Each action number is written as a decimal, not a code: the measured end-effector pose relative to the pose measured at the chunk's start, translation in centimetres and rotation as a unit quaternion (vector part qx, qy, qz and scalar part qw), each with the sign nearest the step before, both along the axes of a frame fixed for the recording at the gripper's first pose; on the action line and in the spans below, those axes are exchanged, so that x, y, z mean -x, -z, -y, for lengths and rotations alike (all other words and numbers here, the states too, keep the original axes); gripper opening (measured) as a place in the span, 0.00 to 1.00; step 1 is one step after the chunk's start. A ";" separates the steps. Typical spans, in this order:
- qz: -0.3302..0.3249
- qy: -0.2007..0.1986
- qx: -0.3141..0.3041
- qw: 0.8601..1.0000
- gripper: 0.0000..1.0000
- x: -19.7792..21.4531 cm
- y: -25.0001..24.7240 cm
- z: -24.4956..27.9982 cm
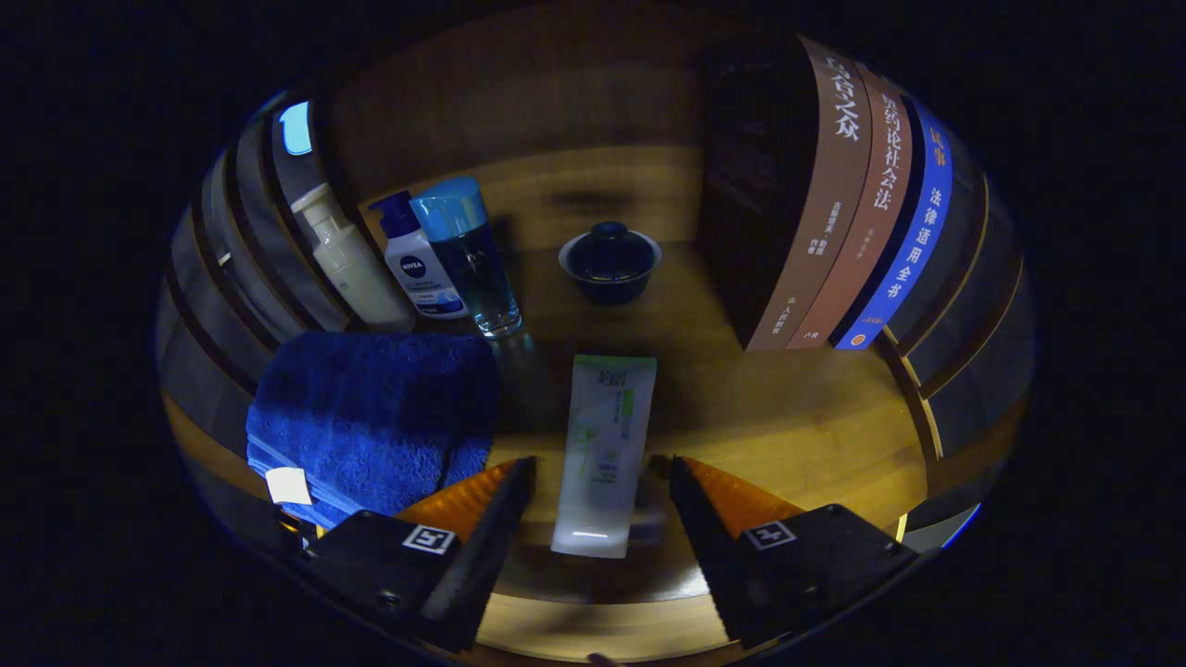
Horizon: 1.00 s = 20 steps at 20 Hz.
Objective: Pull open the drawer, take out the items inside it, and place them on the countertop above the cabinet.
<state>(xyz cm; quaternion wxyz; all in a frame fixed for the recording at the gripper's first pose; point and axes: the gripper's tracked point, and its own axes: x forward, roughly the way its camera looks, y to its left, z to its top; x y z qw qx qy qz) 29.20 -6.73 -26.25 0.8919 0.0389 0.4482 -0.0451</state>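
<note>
A: Nearest us is the tool point(600, 491), its two fingers spread wide and pressing on nothing. Between them lies the white squeeze tube with green print point(604, 454), flat on the wooden table point(797, 417), cap end toward the near edge.

B: So we judge it as just set down on top, released. Which step are we in?

A: The placing step, we think. At the table's left edge sits a folded blue terry towel point(371, 417); behind it, a white pump bottle point(347, 255), a white bottle with a dark blue cap point(419, 264) and a clear bottle with a light blue cap point(468, 255). A dark lidded bowl point(610, 262) stands toward the back, upright books point(852, 204) at the right.

B: Next we'd draw the tool straight back without nudging the tube, then return to the drawer; we cannot see whether anything remains inside.
</note>
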 end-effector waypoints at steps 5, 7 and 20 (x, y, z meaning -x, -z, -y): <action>0.060 -0.003 0.017 0.998 1.00 2.5 -3.6 -0.2; 0.089 -0.007 0.020 0.996 1.00 4.4 -5.0 -0.7; 0.319 -0.023 0.023 0.947 0.99 24.2 -12.4 -2.6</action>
